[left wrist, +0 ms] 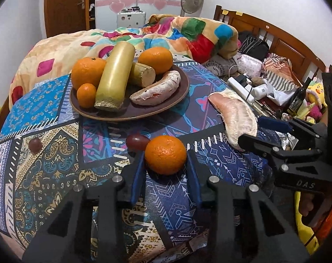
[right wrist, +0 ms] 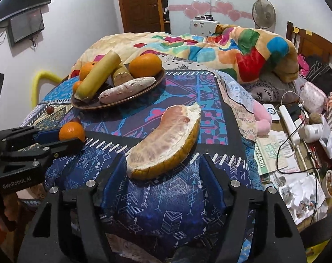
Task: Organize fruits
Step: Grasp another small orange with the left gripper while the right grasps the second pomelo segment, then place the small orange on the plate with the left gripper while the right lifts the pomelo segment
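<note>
A brown plate [left wrist: 130,115] [right wrist: 82,106] on the patterned cloth holds three oranges, two sugarcane pieces [left wrist: 114,76] and a pomelo segment [left wrist: 157,91]. My left gripper [left wrist: 166,160] [right wrist: 62,140] is open, its jaws on either side of a loose orange [left wrist: 165,154] [right wrist: 72,131]. My right gripper [right wrist: 163,164] [left wrist: 253,131] is open around the near end of a large pomelo wedge [right wrist: 166,144] [left wrist: 234,118]. Two dark red fruits [left wrist: 137,142] [left wrist: 35,145] lie on the cloth.
A colourful blanket [left wrist: 187,35] is heaped behind the plate. To the right lie a power strip [right wrist: 291,122], cables, papers, a dark bottle [left wrist: 297,98] and a wooden headboard [left wrist: 282,37]. A fan [right wrist: 263,13] stands at the back.
</note>
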Demonstrator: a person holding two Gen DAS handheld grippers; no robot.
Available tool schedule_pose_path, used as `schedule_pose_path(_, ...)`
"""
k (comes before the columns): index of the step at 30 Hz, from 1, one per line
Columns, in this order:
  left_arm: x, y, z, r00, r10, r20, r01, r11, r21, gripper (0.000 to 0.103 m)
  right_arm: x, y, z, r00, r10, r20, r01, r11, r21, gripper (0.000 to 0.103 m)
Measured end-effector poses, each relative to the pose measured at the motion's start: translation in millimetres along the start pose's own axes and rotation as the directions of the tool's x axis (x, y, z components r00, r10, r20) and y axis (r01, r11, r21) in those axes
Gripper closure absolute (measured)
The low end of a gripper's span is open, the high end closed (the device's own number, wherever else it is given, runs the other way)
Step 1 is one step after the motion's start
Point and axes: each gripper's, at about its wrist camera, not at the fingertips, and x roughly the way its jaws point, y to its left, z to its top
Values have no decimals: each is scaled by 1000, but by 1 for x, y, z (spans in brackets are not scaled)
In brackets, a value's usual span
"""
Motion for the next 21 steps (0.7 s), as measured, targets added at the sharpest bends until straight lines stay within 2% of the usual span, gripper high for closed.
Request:
schedule_pose_path(7, -14, 3, 1, 999, -13, 29, 13, 1000, 3, 66, 13, -3, 10, 1000, 17, -18, -16, 999, 48, 36)
schedule_pose_path(14, -34, 18, 4, 996, 20, 85, -20, 1000, 4, 66, 27, 2, 18, 1000, -15, -16, 16, 999, 45, 33)
schedule_pose_path(17, -37, 27, 5, 995, 34, 94, -33, 999, -8, 66, 32, 7, 21, 999, -39, -10, 39, 999, 19, 38)
schedule_pose_path(20, -38, 37, 4, 994, 46, 96, -44, 999, -26, 66, 36, 11, 23, 998, -68, 1, 68, 998, -5, 53)
schedule_pose_path(21, -38, 41, 4, 994, 51, 95, -48, 998, -33, 66, 37, 12, 23, 998, -68, 7, 68, 998, -8, 54)
